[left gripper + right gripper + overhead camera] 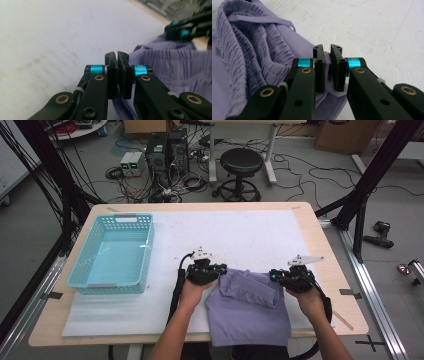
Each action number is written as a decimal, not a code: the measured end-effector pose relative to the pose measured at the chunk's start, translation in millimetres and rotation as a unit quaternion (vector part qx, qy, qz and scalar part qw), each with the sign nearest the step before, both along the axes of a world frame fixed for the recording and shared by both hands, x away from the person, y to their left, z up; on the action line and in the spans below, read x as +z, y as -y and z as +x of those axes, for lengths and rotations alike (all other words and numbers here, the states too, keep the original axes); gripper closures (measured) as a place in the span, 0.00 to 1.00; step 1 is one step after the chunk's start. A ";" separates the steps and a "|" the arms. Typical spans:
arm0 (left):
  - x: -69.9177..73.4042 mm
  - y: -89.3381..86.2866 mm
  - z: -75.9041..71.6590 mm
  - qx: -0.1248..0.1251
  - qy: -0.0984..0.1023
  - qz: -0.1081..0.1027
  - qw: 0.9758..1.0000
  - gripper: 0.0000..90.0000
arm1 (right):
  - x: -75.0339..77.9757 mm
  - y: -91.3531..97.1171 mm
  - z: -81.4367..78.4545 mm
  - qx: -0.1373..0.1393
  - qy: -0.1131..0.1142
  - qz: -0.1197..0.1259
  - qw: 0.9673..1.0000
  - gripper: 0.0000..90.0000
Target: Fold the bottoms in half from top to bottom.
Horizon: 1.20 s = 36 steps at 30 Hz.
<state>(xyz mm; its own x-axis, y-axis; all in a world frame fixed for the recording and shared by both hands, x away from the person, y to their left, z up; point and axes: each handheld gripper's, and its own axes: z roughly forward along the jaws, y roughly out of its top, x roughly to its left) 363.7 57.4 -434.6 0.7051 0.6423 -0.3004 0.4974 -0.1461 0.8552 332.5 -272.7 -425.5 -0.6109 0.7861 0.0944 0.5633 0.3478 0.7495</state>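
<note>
Pinching the far corners of a purple garment [248, 307], both my claws are clamped on cloth. My left claw [117, 55] has its jaws pressed together with a thin fold of fabric caught low between them; the rest of the garment spreads to that claw's right, toward my right claw. My right claw [327, 53] grips a bunched edge, the jaw tips slightly apart above it, with the gathered elastic waistband [249, 47] lying to that claw's left.

The garment lies on the white mat [250, 230] of the tabletop [320, 245], between my two claws and reaching back toward me, its near edge hanging over the rim.

Handling, as I judge it: light, limp, thin and somewhat slick, so it will sag and fold under its own weight. Best hold: the thick shirred waistband or a doubled hem, where layers give the pads bite. A blue basket [82, 255] stands well off beyond my left claw.
</note>
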 end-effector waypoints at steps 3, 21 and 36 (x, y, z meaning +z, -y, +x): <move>1.1 -2.0 9.4 0.004 0.007 -0.009 1.000 0.96 | 0.9 -2.7 13.3 -0.010 -0.003 0.005 1.000 0.92; -4.7 -25.8 11.7 0.031 0.034 -0.029 0.999 0.61 | 2.5 -7.2 31.3 -0.042 0.014 0.021 0.999 0.60; 1.5 -63.0 -6.0 0.066 0.045 -0.045 0.996 0.32 | 15.6 -33.6 41.3 0.014 0.024 0.014 1.000 0.69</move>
<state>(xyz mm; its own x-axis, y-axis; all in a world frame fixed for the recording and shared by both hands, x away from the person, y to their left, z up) 357.7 120.4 -433.1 0.6424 0.7047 -0.3010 0.4284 -0.0046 0.9036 373.7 -239.1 -409.9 -0.6372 0.7658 0.0867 0.5173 0.3416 0.7847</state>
